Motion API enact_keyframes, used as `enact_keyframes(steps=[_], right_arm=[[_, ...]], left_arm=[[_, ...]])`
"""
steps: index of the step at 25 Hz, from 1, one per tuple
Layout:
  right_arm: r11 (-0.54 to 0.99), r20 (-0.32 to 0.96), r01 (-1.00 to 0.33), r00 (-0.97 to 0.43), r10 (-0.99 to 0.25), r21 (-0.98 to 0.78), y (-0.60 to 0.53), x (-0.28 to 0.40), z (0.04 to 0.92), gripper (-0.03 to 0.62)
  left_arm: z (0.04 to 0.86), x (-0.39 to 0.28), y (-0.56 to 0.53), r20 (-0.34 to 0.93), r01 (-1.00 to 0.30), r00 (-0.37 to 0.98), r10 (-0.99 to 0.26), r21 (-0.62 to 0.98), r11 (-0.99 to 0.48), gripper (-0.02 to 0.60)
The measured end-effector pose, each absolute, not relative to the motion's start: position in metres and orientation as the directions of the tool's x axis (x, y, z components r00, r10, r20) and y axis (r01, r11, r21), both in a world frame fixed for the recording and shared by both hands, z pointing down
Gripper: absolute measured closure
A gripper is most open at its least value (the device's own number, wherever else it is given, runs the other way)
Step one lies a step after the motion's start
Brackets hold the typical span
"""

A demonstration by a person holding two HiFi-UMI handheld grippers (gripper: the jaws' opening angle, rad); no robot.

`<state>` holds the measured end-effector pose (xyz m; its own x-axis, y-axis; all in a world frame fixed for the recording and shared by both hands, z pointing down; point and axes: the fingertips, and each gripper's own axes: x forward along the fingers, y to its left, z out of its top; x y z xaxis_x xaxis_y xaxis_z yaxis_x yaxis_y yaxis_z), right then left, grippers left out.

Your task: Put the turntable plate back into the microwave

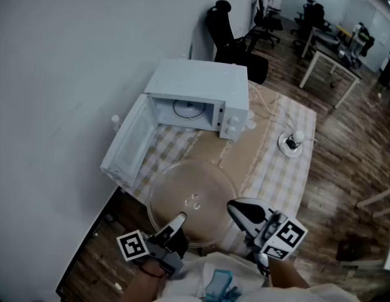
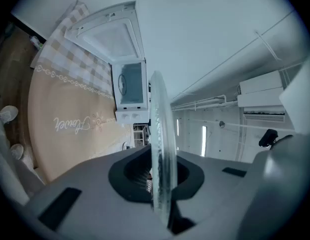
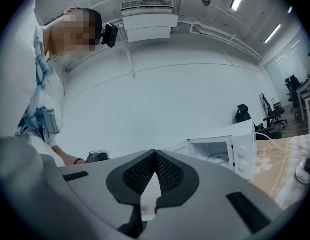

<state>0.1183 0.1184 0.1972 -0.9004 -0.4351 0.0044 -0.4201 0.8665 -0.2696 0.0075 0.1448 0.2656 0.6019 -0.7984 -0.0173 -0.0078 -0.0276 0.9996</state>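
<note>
A: Whereabouts of the clear glass turntable plate point(image 1: 194, 197)?
B: Outside the oven, flat over the cloth-covered tabletop point(image 1: 286, 168), just in front of the white microwave point(image 1: 198, 83), with the door point(image 1: 128, 142) swung wide to the left.
A: Held how?
B: By the near rim, pinched between the pads of the left tongs point(image 2: 159, 174).
A: And the right tongs point(image 3: 155, 154)?
B: Closed tight, with tips touching and nothing between, just beside the plate's near right edge. Inside the cavity, a roller ring point(image 1: 185, 109).

A small round white gadget point(image 1: 290, 142) sits near the right edge of the checked tablecloth point(image 1: 288, 181), with a black office chair point(image 1: 228, 33) beyond.
</note>
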Motion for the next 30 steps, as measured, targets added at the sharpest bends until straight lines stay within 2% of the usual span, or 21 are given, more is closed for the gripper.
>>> enact_keyframes(steps=[14,30], right_arm=[[0.86,0.002,-0.433,-0.893,-0.449,-0.271,0.114,0.128,0.199,0.563],[0.903,0.036,-0.409,-0.912,-0.408,-0.13,0.104,0.107,0.196,0.559]], left_arm=[[0.265,0.017,0.143,-0.023,-0.007,0.633,-0.774,0.999,-0.036,0.566],[0.265,-0.004,0.122,-0.057,-0.004,0.591,-0.805,0.997,-0.074,0.566]])
